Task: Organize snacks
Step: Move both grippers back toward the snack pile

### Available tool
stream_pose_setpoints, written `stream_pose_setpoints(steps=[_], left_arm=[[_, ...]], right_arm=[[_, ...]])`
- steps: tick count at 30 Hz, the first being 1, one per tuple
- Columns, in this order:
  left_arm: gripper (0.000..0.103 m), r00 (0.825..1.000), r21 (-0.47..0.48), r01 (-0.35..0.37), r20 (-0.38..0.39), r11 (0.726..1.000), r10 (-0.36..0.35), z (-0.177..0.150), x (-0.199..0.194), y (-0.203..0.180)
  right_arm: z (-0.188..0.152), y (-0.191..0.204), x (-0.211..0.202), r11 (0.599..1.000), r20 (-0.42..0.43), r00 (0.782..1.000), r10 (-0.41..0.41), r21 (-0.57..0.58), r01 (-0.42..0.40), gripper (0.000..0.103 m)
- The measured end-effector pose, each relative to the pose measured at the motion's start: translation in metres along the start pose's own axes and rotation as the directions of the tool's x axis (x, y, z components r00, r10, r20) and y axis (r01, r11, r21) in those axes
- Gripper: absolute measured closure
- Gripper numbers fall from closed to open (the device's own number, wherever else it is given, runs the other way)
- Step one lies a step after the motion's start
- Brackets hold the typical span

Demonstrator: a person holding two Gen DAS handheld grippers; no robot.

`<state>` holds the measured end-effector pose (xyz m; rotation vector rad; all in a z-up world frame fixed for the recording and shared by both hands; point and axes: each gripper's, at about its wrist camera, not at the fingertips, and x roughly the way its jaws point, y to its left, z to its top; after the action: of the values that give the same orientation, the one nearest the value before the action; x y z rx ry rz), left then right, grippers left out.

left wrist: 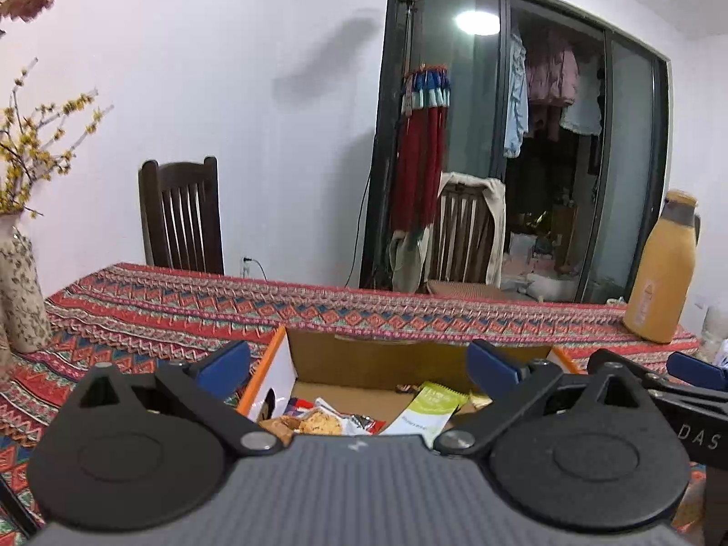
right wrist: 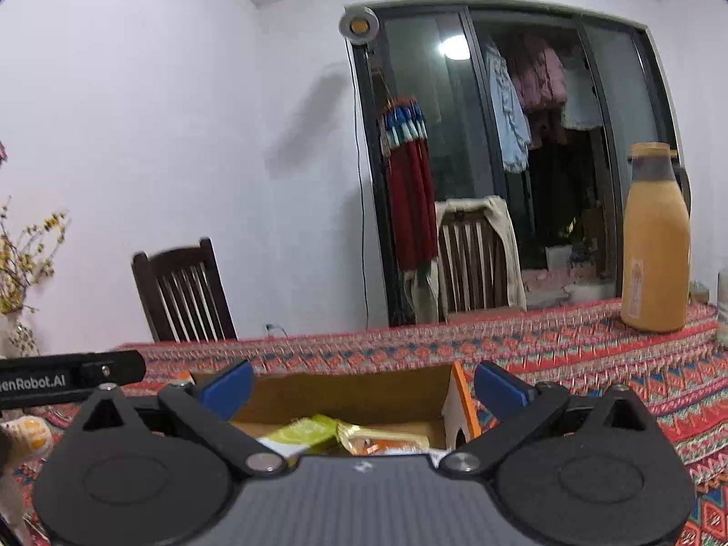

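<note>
Patterned tablecloth [left wrist: 191,300] carries cardboard box [left wrist: 364,355], orange bottle [left wrist: 659,268], vase [left wrist: 20,291].

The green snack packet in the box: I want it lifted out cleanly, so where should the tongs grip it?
Grip the green snack packet at its raised upper end, coming from above: it leans tilted against the other snacks, and the cardboard box walls block side approaches.
</note>
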<state>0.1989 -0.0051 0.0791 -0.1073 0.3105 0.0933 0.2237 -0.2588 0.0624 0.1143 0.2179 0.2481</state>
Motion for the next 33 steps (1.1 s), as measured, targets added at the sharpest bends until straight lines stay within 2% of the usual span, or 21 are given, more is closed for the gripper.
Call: stream_pose_setpoints(steps=[6, 11, 14, 18, 23, 28, 33], left_arm=[[0.0, 0.999, -0.017, 0.016, 0.037, 1.0, -0.015, 0.001, -0.046, 0.017], [0.0, 1.0, 0.023, -0.003, -0.015, 1.0, 0.003, -0.022, -0.063, 0.034], [0.0, 0.998, 0.045, -0.023, -0.065, 0.999, 0.026, -0.04, -0.065, 0.046], [0.0, 0.99, 0.046, -0.039, -0.131, 0.998, 0.045, -0.069, -0.074, 0.066], [0.0, 0.982, 0.053, -0.041, -0.182, 0.998, 0.05, -0.094, -0.082, 0.083], [0.0, 0.983, 0.051, -0.023, -0.18, 0.998, 0.032, -0.097, -0.09, 0.089], [0.0, 0.981, 0.036, -0.015, -0.193, 0.999, 0.021, -0.105, -0.086, 0.092]], right_arm=[[0.012, 0.008, -0.046, 0.999, 0.088, 0.996, 0.031, -0.029, -0.029, 0.0], [0.006, 0.017, -0.079, 0.997, 0.099, 0.994, 0.055, -0.06, -0.049, 0.0], [-0.007, 0.021, -0.092, 0.996, 0.065, 0.996, 0.053, -0.069, -0.049, 0.0], [-0.034, 0.023, -0.103, 0.996, -0.028, 0.999, 0.042, -0.081, -0.044, 0.0], [-0.065, 0.024, -0.112, 0.995, -0.138, 0.99, 0.012, -0.092, -0.024, 0.0], [-0.087, 0.024, -0.125, 0.996, -0.201, 0.98, -0.008, -0.088, -0.01, 0.0], [-0.096, 0.024, -0.129, 0.996, -0.225, 0.974, -0.037, -0.084, 0.019, 0.0]])
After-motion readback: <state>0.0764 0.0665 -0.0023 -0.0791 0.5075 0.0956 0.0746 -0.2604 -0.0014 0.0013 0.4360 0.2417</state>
